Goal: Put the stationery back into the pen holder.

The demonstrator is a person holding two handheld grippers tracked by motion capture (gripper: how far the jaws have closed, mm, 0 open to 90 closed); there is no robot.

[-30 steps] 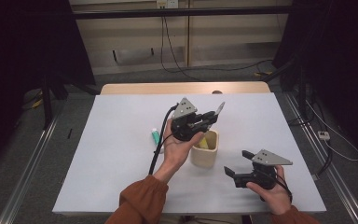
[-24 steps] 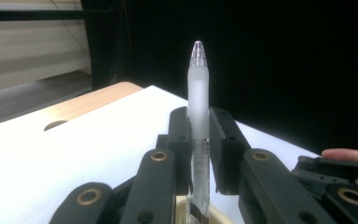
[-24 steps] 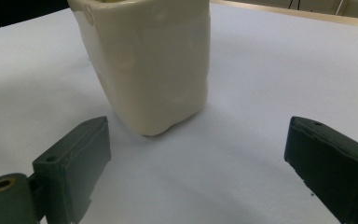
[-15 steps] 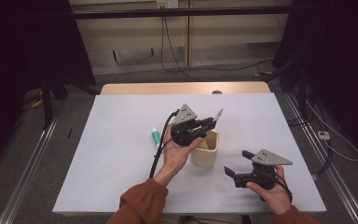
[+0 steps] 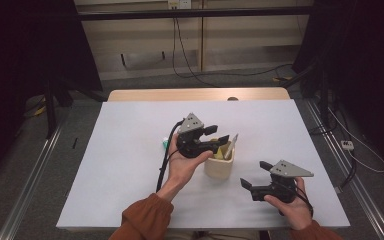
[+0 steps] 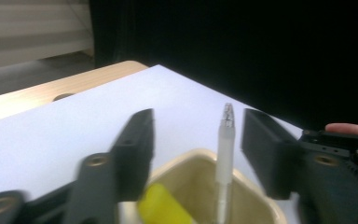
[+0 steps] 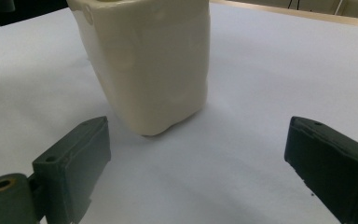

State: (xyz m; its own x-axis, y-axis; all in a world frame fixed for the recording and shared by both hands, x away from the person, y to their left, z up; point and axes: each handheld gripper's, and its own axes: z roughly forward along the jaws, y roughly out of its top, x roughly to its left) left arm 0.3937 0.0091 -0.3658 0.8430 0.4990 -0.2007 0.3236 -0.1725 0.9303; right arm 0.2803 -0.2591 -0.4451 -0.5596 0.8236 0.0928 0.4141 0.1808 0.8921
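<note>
1. Cup (image 5: 219,162): a cream holder standing right of the desk's (image 5: 130,150) centre, nearer the front edge than the back; it holds a yellow item (image 6: 161,207).
2. Pen (image 6: 225,154): a pale stick standing upright in the cup, leaning on its far rim, tip above the rim. This placing looks done.
3. Left hand-held gripper (image 5: 219,136): held level over the cup, palm under its body; its jaws have just been opening and now stand apart on either side of the pen, pads clear of it.
4. Tube (image 5: 166,144): a small green-and-white item, probably a marker, lying on the desk left of the cup, partly behind the left hand; seemingly what is left to put in.
5. Right hand-held gripper (image 5: 253,175): low near the front right corner, jaws spread and empty, aimed at the cup's base.
</note>
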